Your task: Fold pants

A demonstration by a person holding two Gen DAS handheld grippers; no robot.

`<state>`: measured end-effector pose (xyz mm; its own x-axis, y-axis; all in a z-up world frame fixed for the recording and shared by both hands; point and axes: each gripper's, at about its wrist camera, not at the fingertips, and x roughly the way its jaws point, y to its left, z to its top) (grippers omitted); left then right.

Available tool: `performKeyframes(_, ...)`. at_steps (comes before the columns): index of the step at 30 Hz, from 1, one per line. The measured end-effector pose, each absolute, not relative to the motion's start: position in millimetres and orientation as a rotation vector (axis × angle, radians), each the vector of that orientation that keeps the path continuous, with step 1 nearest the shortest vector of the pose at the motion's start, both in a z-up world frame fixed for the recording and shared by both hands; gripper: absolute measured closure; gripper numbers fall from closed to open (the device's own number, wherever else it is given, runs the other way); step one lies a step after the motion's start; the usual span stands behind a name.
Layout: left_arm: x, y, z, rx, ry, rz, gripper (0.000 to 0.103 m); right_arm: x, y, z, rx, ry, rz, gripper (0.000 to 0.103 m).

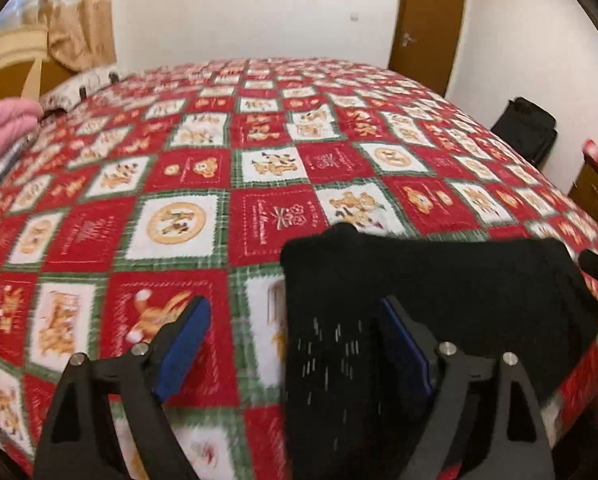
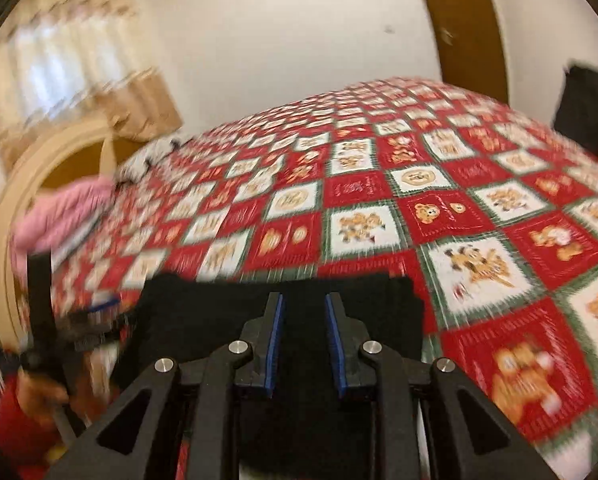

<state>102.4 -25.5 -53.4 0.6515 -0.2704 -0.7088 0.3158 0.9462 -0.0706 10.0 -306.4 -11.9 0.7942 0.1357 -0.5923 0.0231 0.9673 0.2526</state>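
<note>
1. Bed (image 1: 259, 168) filled both views, covered in a red, white and green patchwork quilt (image 2: 479, 240).
2. Black pants (image 1: 439, 280) lay folded into a compact block at the near edge of the quilt.
3. Pink bedding (image 1: 3, 128) sat heaped by the headboard, well apart from the pants.
4. My left gripper (image 1: 295, 344) was spread wide, one finger over the pants, one over bare quilt, grasping nothing.
5. My right gripper (image 2: 305, 340) hung above the pants, fingers parted, nothing between the pads.
</note>
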Motion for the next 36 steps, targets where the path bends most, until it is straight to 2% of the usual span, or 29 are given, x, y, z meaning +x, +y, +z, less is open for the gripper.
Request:
performKeyframes(5, 76.8, -13.9, -75.2, 0.152, 0.784, -0.306, 0.015, -34.8, -294.9, -43.4, 0.026, 0.750, -0.008, 0.079)
performKeyframes(15, 62.2, 7.2, -67.3, 0.138, 0.787, -0.294, 0.014, -56.6, -318.3, -32.4, 0.211, 0.746, -0.014, 0.077)
performKeyframes(16, 60.9, 7.2, -65.7, 0.139, 0.785, -0.293, 0.014, -55.0, -314.0, -28.1, 0.219, 0.734, -0.012, 0.074)
performKeyframes(18, 61.2, 4.6, -58.7, 0.145, 0.775, -0.303, 0.014, -49.3, -301.6, -17.7, 0.226, 0.702, 0.014, 0.053)
performKeyframes(19, 62.4, 1.2, -53.8, 0.155, 0.768, -0.303, 0.014, -45.5, -294.3, -11.2, 0.242, 0.680, 0.044, 0.049)
performKeyframes(25, 63.2, -16.4, -25.4, 0.170, 0.735, -0.304, 0.014, -16.5, -264.0, 10.0, 0.299, 0.629, 0.058, 0.049)
performKeyframes(32, 48.2, -37.0, -5.3, 0.156, 0.706, -0.338, 0.014, -7.4, -259.4, -5.4, 0.435, 0.696, 0.053, 0.049)
performKeyframes(36, 39.6, -48.4, -5.6, 0.163, 0.705, -0.352, 0.014, -7.4, -253.2, -8.3, 0.386, 0.717, 0.029, 0.049)
